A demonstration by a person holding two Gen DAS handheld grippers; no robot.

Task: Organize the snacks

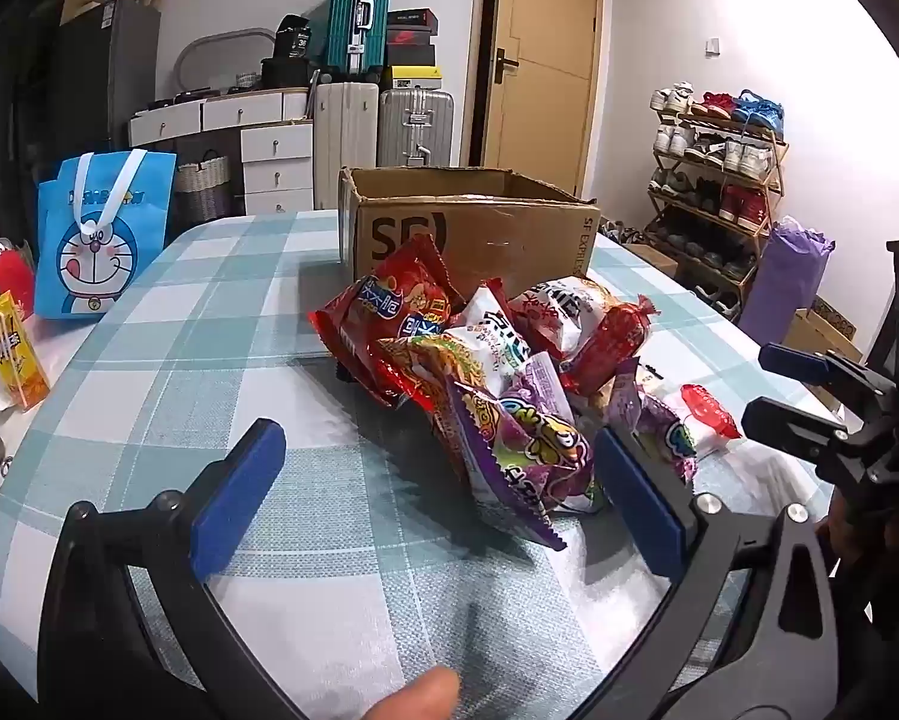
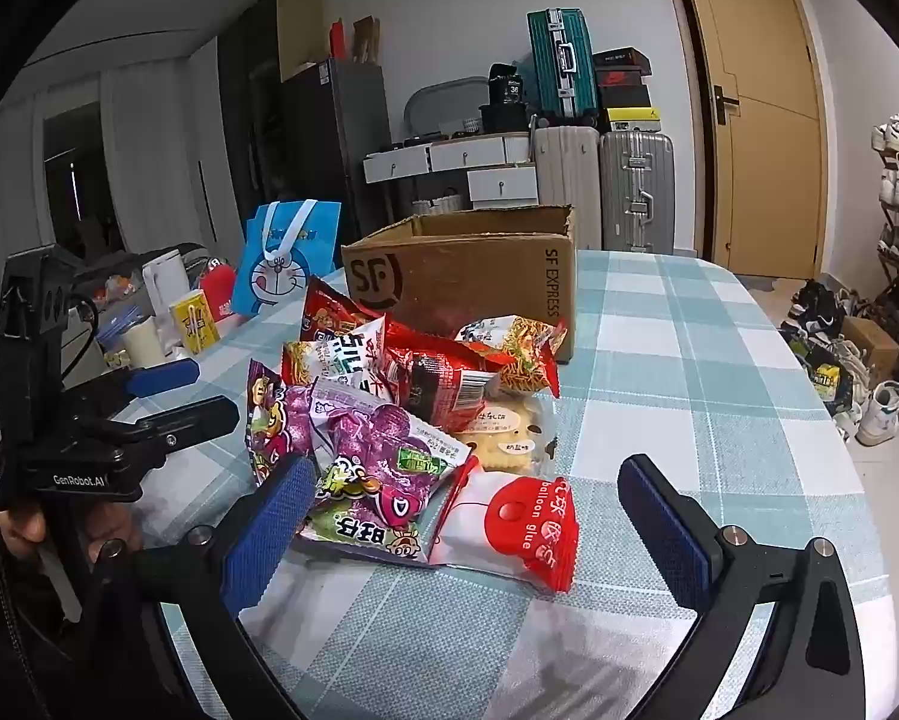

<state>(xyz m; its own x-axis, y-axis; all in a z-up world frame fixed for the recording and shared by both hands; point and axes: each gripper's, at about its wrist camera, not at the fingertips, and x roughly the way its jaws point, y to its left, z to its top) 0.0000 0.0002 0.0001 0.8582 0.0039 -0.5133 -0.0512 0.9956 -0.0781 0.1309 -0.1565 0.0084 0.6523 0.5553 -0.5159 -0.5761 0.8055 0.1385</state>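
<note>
A heap of snack packets [image 2: 401,414] is being piled up mid-table on the checked tablecloth [image 2: 689,360], right in front of an open cardboard box [image 2: 467,276]. Lots of it is being buried: the red noodle bags [image 1: 389,306] are being overlapped by a white packet [image 1: 491,330], and a clear cookie pack [image 2: 503,438] is mostly being covered by the purple candy bags [image 2: 377,456]. The print is being squashed by the fisheye, so most labels can't be read; only "balloon glue" on the red-and-white packet [image 2: 521,528] is coming through. What's inside the box is being hidden by its walls.

The left gripper [image 1: 437,498] is being held spread wide, nothing pinched, one pad just beside a purple bag [image 1: 521,456]. The right gripper [image 2: 473,534] is likewise being held wide apart over the near packets, gripping nothing. A fingertip [image 1: 419,690] is being cut off at the bottom edge. Off to the side, a blue cartoon bag [image 1: 101,240] is standing, partly cropped.
</note>
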